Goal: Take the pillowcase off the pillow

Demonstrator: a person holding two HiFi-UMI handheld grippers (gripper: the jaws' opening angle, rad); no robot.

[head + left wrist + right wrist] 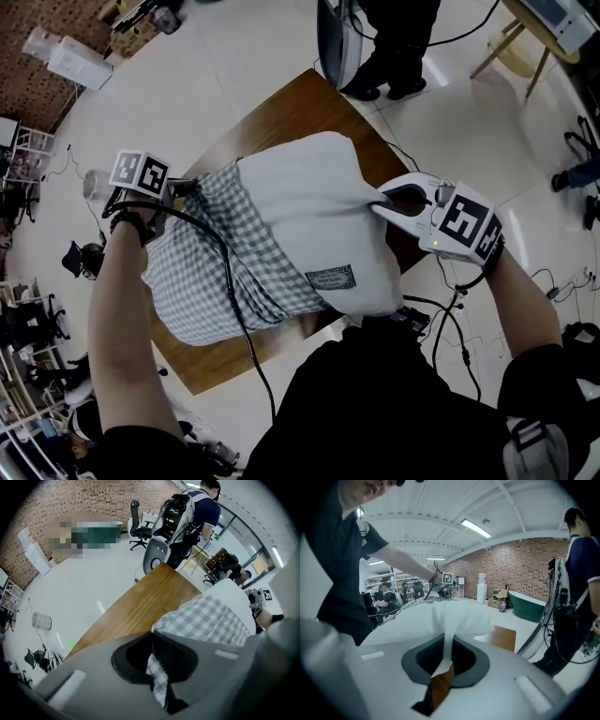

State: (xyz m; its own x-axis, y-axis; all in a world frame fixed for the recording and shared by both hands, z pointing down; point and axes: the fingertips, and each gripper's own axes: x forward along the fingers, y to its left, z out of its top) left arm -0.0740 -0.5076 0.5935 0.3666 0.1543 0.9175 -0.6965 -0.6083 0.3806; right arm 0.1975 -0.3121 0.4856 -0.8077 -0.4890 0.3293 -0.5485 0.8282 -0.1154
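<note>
The checked pillowcase [202, 281] lies on the wooden bench [281, 112], bunched in folds round the left end of the white pillow [319, 197]. By my reading the job is about half done. The right part of the pillow, with its sewn label [330, 278], is bare. The left part sits inside the case, whose open mouth crosses the pillow near that label. What is left is to draw the two apart until the covered end comes free. The head view does not show how deep that end reaches into the case, so half is a fair guess and no more.

The pillowcase is the one container that matters here, and it holds only that covered part of the pillow.

The left gripper [180, 190] has its fingers closed on a pinch of checked cloth at the far left edge of the case. The strip of check runs down between them in the left gripper view. The right gripper [392, 202] has its fingers closed on a drawn-out corner of the bare white pillow, which is stretched to a point there. The two grips sit at opposite ends, well apart.

Farther out, a small bin [41, 620] stands on the pale floor, and its contents cannot be made out.
</note>
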